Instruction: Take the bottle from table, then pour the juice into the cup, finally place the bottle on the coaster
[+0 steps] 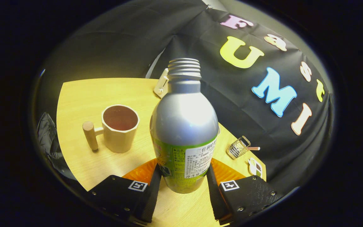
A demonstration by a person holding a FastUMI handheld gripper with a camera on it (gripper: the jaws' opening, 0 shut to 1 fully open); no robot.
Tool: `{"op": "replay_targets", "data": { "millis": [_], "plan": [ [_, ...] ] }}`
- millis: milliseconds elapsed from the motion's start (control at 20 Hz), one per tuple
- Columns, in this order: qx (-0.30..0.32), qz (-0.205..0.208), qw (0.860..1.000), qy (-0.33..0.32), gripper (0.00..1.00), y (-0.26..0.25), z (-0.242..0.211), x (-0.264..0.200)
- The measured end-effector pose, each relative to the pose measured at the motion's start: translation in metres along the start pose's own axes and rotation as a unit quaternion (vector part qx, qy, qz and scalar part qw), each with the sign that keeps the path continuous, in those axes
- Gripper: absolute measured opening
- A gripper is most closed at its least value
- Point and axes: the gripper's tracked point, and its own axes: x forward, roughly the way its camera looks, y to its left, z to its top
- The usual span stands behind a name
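While the table [83,94] is taking up most of what's spreading out ahead of the tool, the bottle [184,126] is the big thing sitting right between the fingers; it's standing upright, cap off, threads showing at the top; the gripper [184,186] is clamping on its lower labelled part, both fingers pressing against the sides as far as I'm seeing; whether the base is resting on the wood or hanging just off it, I'm not able to tell. Next size down, the cup [118,127] is sitting beyond the fingers and off to the left, upright, well apart from the bottle, its peg handle pointing further left; inside it's looking dark, and I'm not making out any liquid level. Smaller still, a little wire rack thing [239,146] is sitting ahead and to the right, near the table's edge; a pale clip-like object [161,84] is peeking out behind the bottle's neck. I'm reading this as the grab step wrapping up; the next move is calling for carrying it left over the cup and tipping the neck toward the opening slowly.
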Motion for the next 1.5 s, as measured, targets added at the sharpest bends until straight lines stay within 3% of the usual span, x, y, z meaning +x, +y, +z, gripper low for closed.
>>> {"op": "replay_targets", "data": {
  "millis": [800,1500],
  "plan": [
    [-0.143,-0.002,0.987,0.068,0.70,0.013,0.001,0.008],
    [-0.260,-0.012,0.957,0.126,0.70,0.014,-0.005,0.010]
  ]
}}
